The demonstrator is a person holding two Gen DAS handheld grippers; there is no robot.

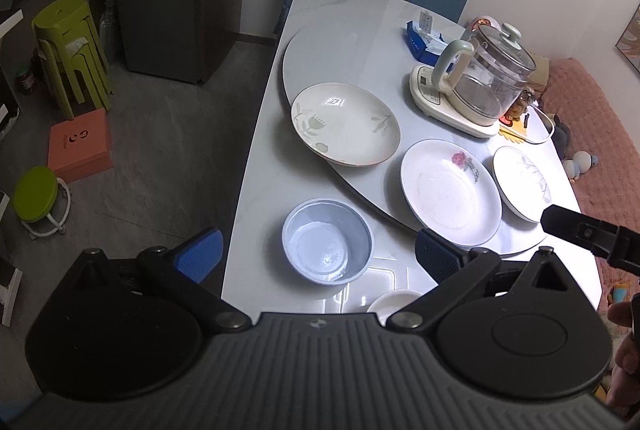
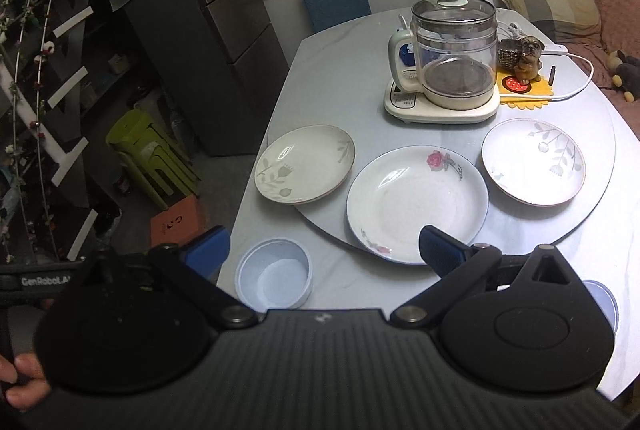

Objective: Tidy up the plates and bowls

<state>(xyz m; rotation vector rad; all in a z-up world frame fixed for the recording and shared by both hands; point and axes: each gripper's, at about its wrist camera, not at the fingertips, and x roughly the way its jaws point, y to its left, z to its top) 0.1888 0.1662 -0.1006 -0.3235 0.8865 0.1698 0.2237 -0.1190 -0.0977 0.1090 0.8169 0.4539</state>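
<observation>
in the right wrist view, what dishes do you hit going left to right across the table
blue bowl → cream plate with the leaf pattern → rose plate → plate with grey flower stems

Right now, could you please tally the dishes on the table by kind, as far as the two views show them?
Plates: 3 — leaf plate, rose plate, grey-flower plate.
Blue bowls: 2 — one near the left table edge, one partly hidden behind the right gripper.
White dish: 1 — only its rim shows.
Total: 6.
</observation>
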